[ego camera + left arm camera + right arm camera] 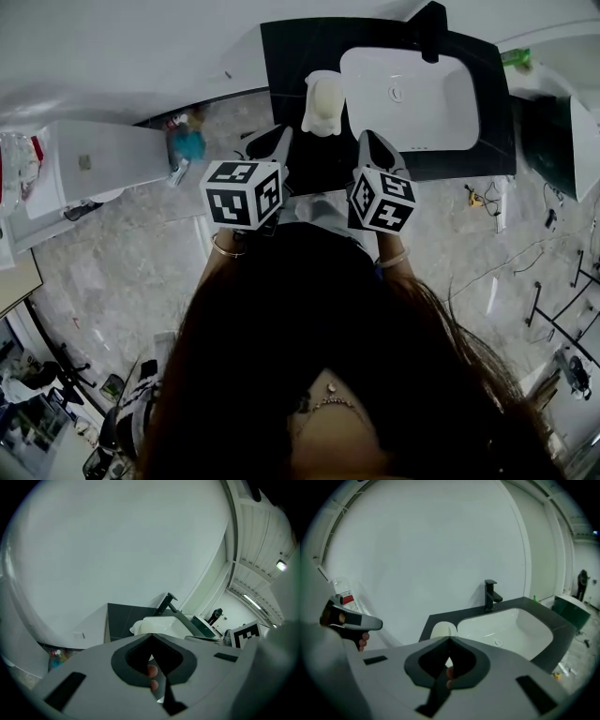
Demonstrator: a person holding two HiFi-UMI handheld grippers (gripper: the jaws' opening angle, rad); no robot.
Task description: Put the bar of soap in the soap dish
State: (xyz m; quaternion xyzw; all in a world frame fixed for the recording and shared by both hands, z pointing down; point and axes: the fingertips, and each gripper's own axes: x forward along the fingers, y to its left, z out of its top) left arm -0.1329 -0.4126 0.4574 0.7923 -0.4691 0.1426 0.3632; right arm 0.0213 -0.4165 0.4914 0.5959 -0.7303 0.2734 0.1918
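Head view is showing the left gripper [278, 136] and the right gripper [367, 141] hanging side by side over the near edge of a dark counter [291, 56], both pointing toward it and touching nothing. Each gripper view is showing its own jaws pressed together at the tips, with nothing pinched between them. The cream bar of soap [325, 101] is lying in the white soap dish [323, 77], which is sitting on the counter just left of the white sink [441, 103]. A black tap [429, 28] is standing behind the sink. The soap is sitting ahead of the gap between the two grippers, apart from both. The person's dark hair [309, 309] is filling the lower part of the head view.
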